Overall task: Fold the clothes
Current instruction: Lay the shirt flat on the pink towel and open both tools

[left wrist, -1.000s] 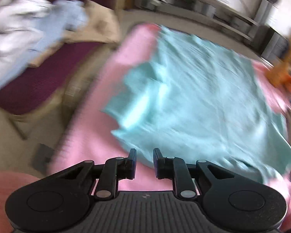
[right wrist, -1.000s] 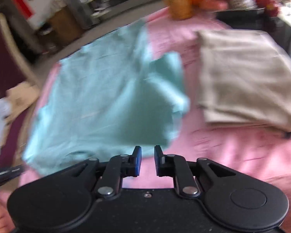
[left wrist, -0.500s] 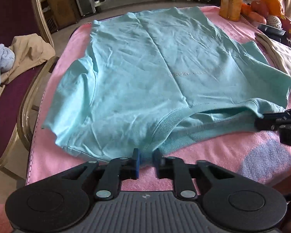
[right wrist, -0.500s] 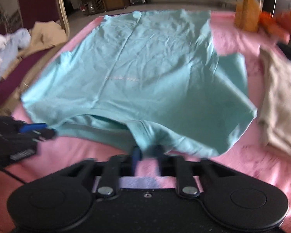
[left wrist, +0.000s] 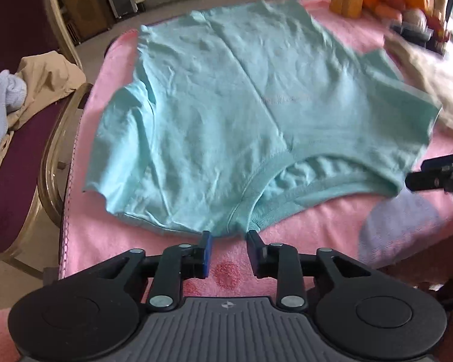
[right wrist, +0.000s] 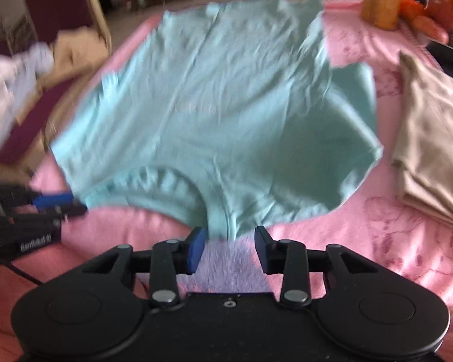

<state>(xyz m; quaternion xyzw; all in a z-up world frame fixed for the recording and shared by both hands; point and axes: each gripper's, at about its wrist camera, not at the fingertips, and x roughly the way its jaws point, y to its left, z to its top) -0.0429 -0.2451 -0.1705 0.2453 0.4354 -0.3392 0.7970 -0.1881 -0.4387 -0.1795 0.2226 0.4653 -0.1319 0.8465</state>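
Both jaws parted, gripping nothing: left gripper [left wrist: 228, 236] and right gripper [right wrist: 229, 235] each poised at a shoulder beside the collar. Pink cover [left wrist: 332, 226] filling the frame; teal shirt [left wrist: 241, 105] spread flat across its centre, collar nearest, both sleeves out. Folded beige garment [right wrist: 432, 138] at right edge; loose clothes [left wrist: 30, 90] on chair, upper left. Likely trouble: pinching one layer only, or dragging cover along, leaving a skewed fold.

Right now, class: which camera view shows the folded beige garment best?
The right wrist view: the folded beige garment lies fairly sharp, its stacked edges visible, right of the teal T-shirt. The left wrist view shows only a blurred strip at its right edge.
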